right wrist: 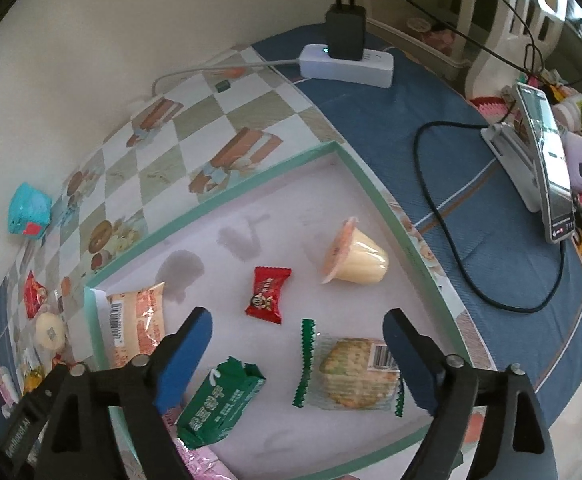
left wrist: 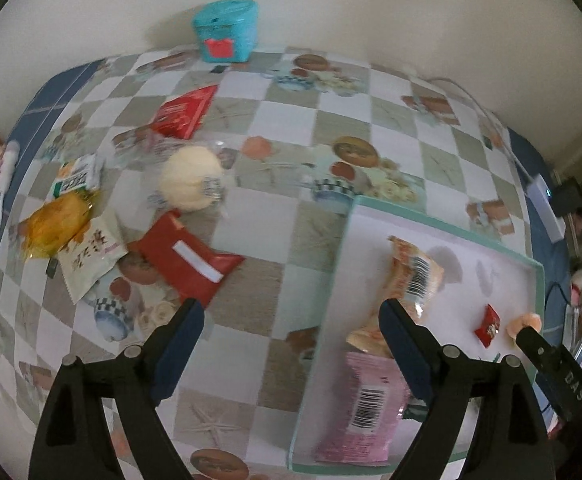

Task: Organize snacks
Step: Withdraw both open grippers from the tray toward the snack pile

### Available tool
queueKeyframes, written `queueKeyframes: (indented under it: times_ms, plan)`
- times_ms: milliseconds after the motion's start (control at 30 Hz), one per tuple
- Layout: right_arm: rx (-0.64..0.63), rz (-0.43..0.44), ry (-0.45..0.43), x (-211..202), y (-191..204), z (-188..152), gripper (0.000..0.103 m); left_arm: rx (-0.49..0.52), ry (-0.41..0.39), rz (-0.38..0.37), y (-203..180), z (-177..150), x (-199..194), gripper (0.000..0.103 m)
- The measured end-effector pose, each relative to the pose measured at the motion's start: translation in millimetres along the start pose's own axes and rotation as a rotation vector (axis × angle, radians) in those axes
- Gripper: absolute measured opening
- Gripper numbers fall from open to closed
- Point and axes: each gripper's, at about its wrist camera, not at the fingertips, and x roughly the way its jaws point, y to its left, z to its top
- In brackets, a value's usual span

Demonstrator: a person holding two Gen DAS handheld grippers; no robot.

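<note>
Left gripper (left wrist: 291,312): jaws wide apart with nothing between them, low centre of the left wrist view, over the checkered tablecloth (left wrist: 291,140) beside the tray's left wall
Right gripper (right wrist: 297,322): jaws wide apart, gripping nothing, low centre of the right wrist view, above the tray floor
Tray (right wrist: 219,196): shallow, white inside with a green rim; fills the middle of the right wrist view, lower right of the left wrist view
In the tray: orange packet (right wrist: 139,320) at lower left, small red candy (right wrist: 267,294) in the centre, jelly cup (right wrist: 357,258) lying on its side to the right, green box (right wrist: 221,406) near the bottom, round cracker in clear wrap (right wrist: 355,374) just beside the right blue pad, pink packet (left wrist: 365,404) at the near edge
Still on the cloth, left half of the left wrist view: red pouch (left wrist: 189,260), pale round bun (left wrist: 191,178), red box (left wrist: 185,114), yellow packet (left wrist: 57,224), white sachet (left wrist: 91,256), green-and-white packet (left wrist: 77,176)
Teal tin (left wrist: 227,30): top centre, against the wall
Power strip (right wrist: 347,64): upper right of the right wrist view, with a black charger plugged in
Phone on stand (right wrist: 547,160): far right edge
</note>
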Motion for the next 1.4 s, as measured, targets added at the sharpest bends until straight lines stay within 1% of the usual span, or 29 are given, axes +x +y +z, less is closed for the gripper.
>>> queueKeyframes:
  times_ms: [33,67,300,500,633,767,1033,1200,1300,1400]
  plan:
    - [-0.007,0.002,-0.006,-0.7,2.5,-0.5,0.102,-0.01,-0.001,0.004,4.2,0.6,-0.4,0.09]
    - [-0.011,0.003,-0.01,-1.6,3.8,-0.8,0.103,-0.021,-0.002,0.011,9.6,1.5,-0.6,0.09]
    - [-0.028,0.009,-0.015,-4.4,14.0,-3.8,0.103,-0.078,-0.009,0.06,45.5,5.8,-4.4,0.09]
    - [-0.078,0.057,-0.084,-26.4,38.3,-10.4,0.103,-0.136,-0.048,0.103,85.0,10.4,-20.4,0.09]
    - [-0.099,0.083,-0.104,-35.9,56.2,-16.1,0.103,-0.175,-0.067,0.119,112.0,13.2,-29.9,0.09]
    - [-0.132,0.104,-0.117,-43.4,76.4,-22.1,0.103,-0.217,-0.075,0.111,139.6,15.4,-36.8,0.09]
    - [-0.215,0.154,-0.108,-52.2,124.9,-40.9,0.103,-0.319,-0.072,0.093,200.2,14.2,-40.4,0.09]
    - [-0.258,0.187,-0.091,-50.4,154.8,-54.0,0.103,-0.378,-0.07,0.107,236.9,10.8,-40.4,0.09]
    - [-0.288,0.201,-0.079,-47.3,174.2,-63.1,0.103,-0.416,-0.066,0.097,258.1,8.4,-38.5,0.09]
    - [-0.321,0.218,-0.07,-42.9,194.4,-73.4,0.103,-0.446,-0.057,0.105,277.5,5.9,-35.1,0.09]
